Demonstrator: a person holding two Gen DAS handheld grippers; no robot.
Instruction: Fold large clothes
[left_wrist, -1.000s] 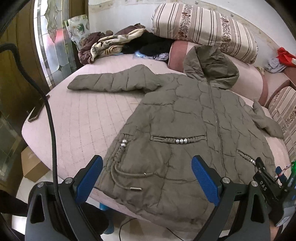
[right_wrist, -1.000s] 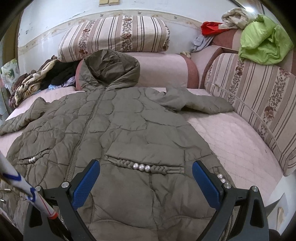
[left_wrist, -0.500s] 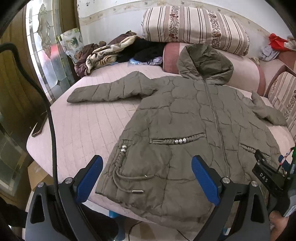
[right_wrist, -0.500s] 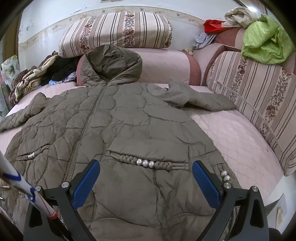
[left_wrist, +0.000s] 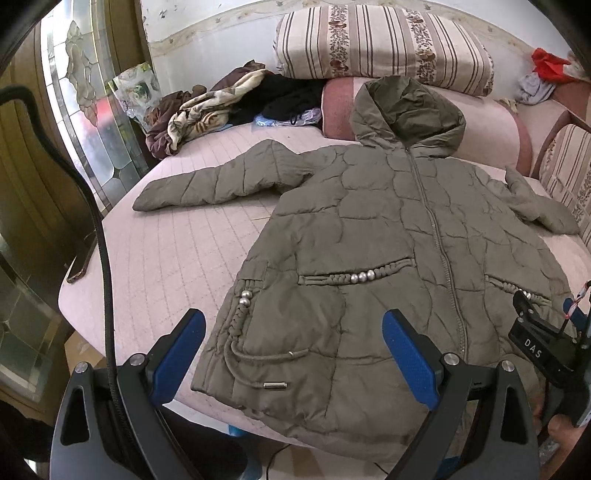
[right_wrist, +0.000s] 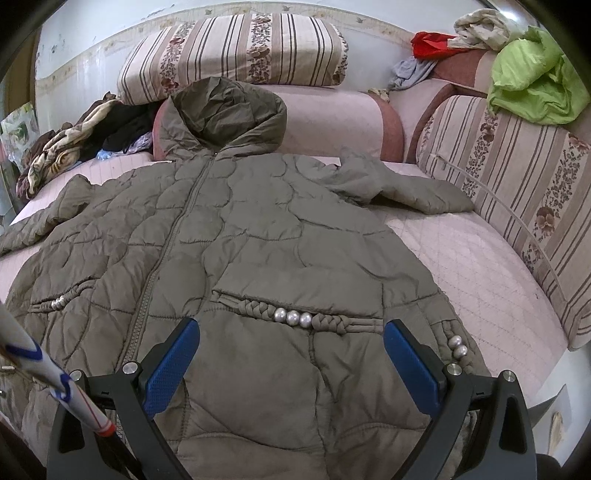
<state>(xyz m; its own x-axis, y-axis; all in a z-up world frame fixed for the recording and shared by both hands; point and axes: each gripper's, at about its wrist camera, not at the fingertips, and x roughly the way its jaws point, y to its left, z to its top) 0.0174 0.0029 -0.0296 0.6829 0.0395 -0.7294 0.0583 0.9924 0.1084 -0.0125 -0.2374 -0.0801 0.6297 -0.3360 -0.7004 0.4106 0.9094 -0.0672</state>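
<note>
An olive quilted hooded jacket (left_wrist: 388, 240) lies front up and spread flat on a pink quilted bed (left_wrist: 177, 251), hood toward the cushions, both sleeves out to the sides. It also fills the right wrist view (right_wrist: 236, 240). My left gripper (left_wrist: 293, 354) is open and empty, above the jacket's lower left hem near the drawstring. My right gripper (right_wrist: 291, 358) is open and empty, above the lower right front near the pearl-trimmed pocket (right_wrist: 295, 317). The right gripper's body also shows at the right edge of the left wrist view (left_wrist: 546, 343).
Striped cushions (right_wrist: 236, 55) stand behind the hood and along the right side (right_wrist: 517, 177). A pile of clothes (left_wrist: 207, 110) lies at the back left by a glass door (left_wrist: 85, 122). A green cloth (right_wrist: 535, 77) and red cloth (right_wrist: 432, 42) lie at the back right.
Both grippers have drawn back and risen a little, so more of the jacket and the bed's left side shows. Both stay open. The jacket has not moved.
</note>
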